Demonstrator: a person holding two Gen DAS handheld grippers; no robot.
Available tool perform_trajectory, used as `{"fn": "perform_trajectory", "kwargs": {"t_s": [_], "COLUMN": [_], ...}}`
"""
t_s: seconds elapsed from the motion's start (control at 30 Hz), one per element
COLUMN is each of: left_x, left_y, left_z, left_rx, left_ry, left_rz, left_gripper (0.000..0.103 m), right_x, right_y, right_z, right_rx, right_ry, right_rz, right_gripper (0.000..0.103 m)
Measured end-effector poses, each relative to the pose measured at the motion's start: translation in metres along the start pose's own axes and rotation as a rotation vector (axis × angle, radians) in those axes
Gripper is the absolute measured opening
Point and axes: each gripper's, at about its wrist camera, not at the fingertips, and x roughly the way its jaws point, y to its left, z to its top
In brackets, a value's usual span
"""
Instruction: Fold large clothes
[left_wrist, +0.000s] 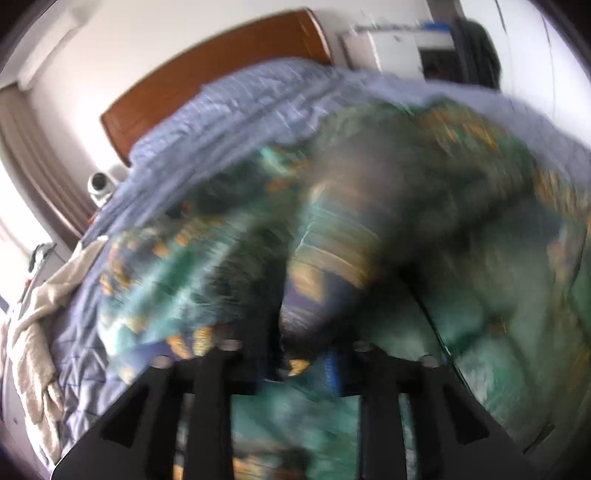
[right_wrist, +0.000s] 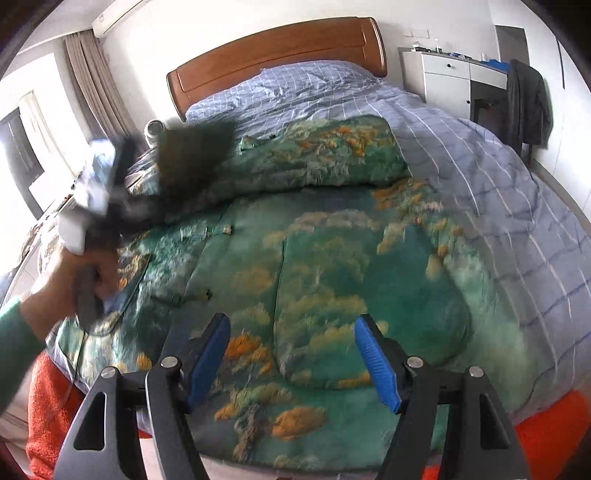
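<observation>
Your right wrist view is the sharp one. It shows the whole bed (right_wrist: 498, 192) with its blue checked duvet (right_wrist: 461, 147) and wooden headboard (right_wrist: 277, 48), and the green padded garment (right_wrist: 332, 258) with orange tree prints spread across the near half of the bed, its far part folded over into a thick band (right_wrist: 325, 155) lying across it. That view also catches your left hand (right_wrist: 74, 280) in a green sleeve (right_wrist: 14, 332) at the left edge, gripping the left claw (right_wrist: 192, 147), which is smeared by motion over the garment's far left corner. An orange blanket (right_wrist: 546, 424) shows under the near edge, and a white cabinet (right_wrist: 450, 77) with a dark coat (right_wrist: 524, 107) hanging beside it stands at the far right.

Your left wrist view is heavily blurred. It adds what the other lacks: a beige towel (left_wrist: 33, 325) bunched at the bed's left edge. The garment fills most of that frame, close to the lens.

No writing or label can be read in either view.

Your right claw (right_wrist: 295, 354) stands released, blue pads (right_wrist: 376, 365) wide apart, above the garment's near part with nothing clamped. On your left claw (left_wrist: 295, 354), cloth lies between the fingers, but blur hides whether they press on it; I cannot tell its state.
</observation>
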Motion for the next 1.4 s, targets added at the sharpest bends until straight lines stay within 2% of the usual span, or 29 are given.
{"fn": "perform_trajectory", "kwargs": {"t_s": [0.07,0.13,0.27,0.33,0.53,0.57,0.6,0.63,0.73,0.83,0.9,1.0,1.07,1.13,1.17,1.2,1.3,1.4], "left_x": [-0.011,-0.029,-0.052,-0.058,-0.078,-0.077,-0.076,-0.077,-0.082,-0.082,-0.085,-0.081,-0.077,-0.076,-0.074,-0.075,-0.072,-0.052], "left_y": [-0.007,-0.005,0.006,0.021,0.047,0.051,0.054,0.059,0.071,0.079,0.084,0.088,0.092,0.097,0.101,0.108,0.134,0.165], "left_z": [-0.01,-0.023,-0.046,-0.061,-0.095,-0.097,-0.099,-0.103,-0.107,-0.103,-0.104,-0.102,-0.1,-0.095,-0.093,-0.088,-0.066,-0.031], "left_rx": [0.028,0.025,-0.049,-0.114,-0.245,-0.261,-0.276,-0.289,-0.347,-0.397,-0.421,-0.447,-0.449,-0.443,-0.442,-0.444,-0.478,-0.543], "left_ry": [-0.02,-0.061,-0.057,-0.041,-0.017,-0.011,-0.005,-0.001,-0.002,-0.009,-0.011,0.0,0.016,0.029,0.028,0.023,-0.008,-0.062], "left_rz": [-0.007,-0.025,-0.077,-0.087,-0.071,-0.069,-0.066,-0.064,-0.081,-0.106,-0.117,-0.133,-0.136,-0.145,-0.148,-0.152,-0.161,-0.169], "left_gripper": [0.073,0.088,0.09,0.09,0.09,0.09,0.09,0.09,0.09,0.09,0.09,0.09,0.09,0.09,0.09,0.09,0.093,0.092], "right_x": [0.004,0.012,0.05,0.087,0.18,0.188,0.194,0.194,0.173,0.155,0.159,0.186,0.214,0.23,0.237,0.234,0.209,0.174], "right_y": [-0.001,-0.002,-0.002,0.0,0.03,0.036,0.044,0.053,0.073,0.073,0.066,0.056,0.048,0.042,0.041,0.037,0.038,0.058], "right_z": [0.02,0.042,0.092,0.114,0.13,0.13,0.13,0.133,0.163,0.212,0.236,0.245,0.23,0.212,0.202,0.198,0.199,0.209], "right_rx": [-0.015,-0.01,0.079,0.168,0.303,0.305,0.29,0.256,0.14,0.067,0.033,-0.014,-0.029,-0.046,-0.057,-0.06,-0.089,-0.206], "right_ry": [-0.008,-0.017,0.004,0.067,0.225,0.244,0.257,0.259,0.159,0.054,0.022,0.052,0.118,0.172,0.19,0.188,0.119,-0.041], "right_rz": [0.012,0.054,0.199,0.292,0.405,0.409,0.399,0.364,0.33,0.283,0.227,0.136,0.086,0.031,-0.001,-0.011,-0.046,-0.098], "right_gripper": [0.072,0.072,0.072,0.072,0.07,0.053,0.023,0.018,0.017,0.017,0.017,0.017,0.021,0.036,0.05,0.055,0.055,0.055]}}
